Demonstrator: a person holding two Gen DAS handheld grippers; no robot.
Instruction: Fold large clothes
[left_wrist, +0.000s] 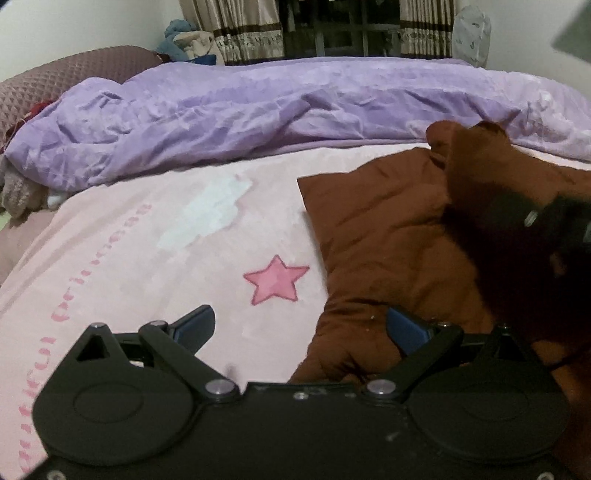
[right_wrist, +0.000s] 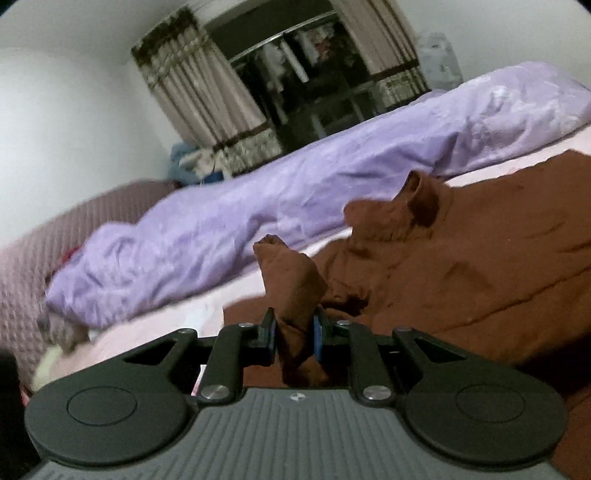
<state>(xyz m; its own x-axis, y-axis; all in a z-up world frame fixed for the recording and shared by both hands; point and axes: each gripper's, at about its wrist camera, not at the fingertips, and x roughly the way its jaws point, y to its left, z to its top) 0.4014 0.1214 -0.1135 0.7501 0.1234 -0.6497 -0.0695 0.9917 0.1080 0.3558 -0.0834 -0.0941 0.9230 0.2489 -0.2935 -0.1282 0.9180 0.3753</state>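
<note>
Left wrist view: left tool (left_wrist: 301, 328) spread wide, grasping nothing, over pink bed sheet (left_wrist: 147, 258) beside the brown garment (left_wrist: 388, 240); purple duvet (left_wrist: 258, 107) behind.

Right wrist view: right tool (right_wrist: 294, 332) clenched on a bunched fold of brown garment (right_wrist: 480, 251); curtains (right_wrist: 192, 96) beyond.

Rust-brown garment (right_wrist: 480, 266), rumpled on bed, one bunched end lifted

Each hand-held gripper is black, with two round discs, linked bars on silver screws and blue-padded fingers: the left hand-held gripper (left_wrist: 301, 326) smooth-bodied, the right hand-held gripper (right_wrist: 294, 332) ribbed grey.
</note>
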